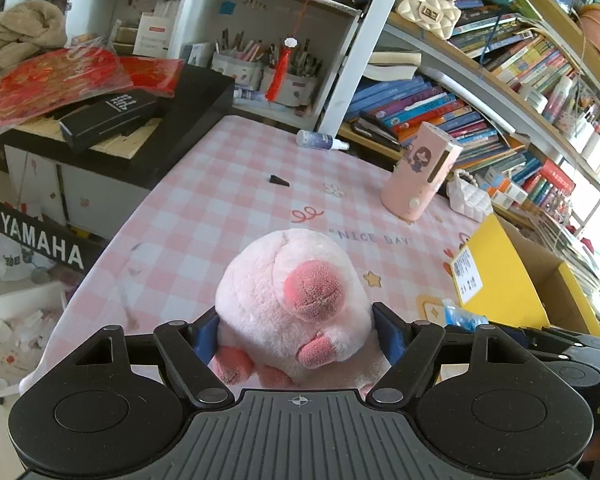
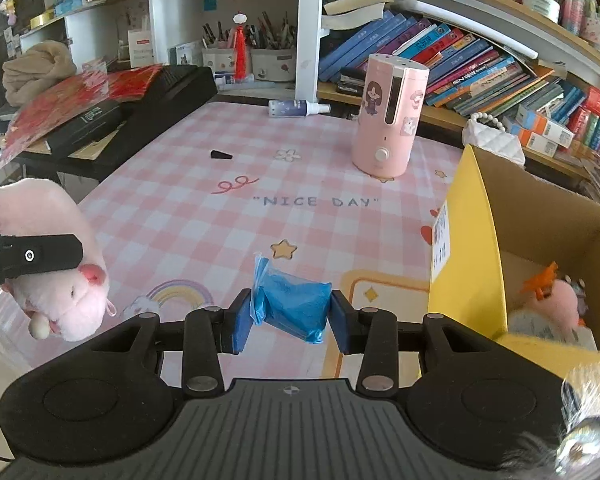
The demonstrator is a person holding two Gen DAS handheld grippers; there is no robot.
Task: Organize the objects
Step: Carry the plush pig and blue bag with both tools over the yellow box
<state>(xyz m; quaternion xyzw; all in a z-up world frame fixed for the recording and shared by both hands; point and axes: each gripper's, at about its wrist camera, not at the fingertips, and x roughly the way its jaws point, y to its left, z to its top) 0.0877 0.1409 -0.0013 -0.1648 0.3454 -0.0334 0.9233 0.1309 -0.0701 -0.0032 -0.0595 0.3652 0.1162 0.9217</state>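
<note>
Left tool [image 1: 296, 330]: pinching pink plush pig [image 1: 296, 300], lower centre, above the bench [image 1: 220, 184]. Right tool [image 2: 290, 320]: pinching blue packet [image 2: 296, 308]. Box [image 2: 480, 240], right edge, likely destination; advice: hold grips firm, clear the rim before letting go.

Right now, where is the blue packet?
In the right wrist view the blue packet sits clamped in the right gripper, above the tablecloth beside the yellow box.
</note>
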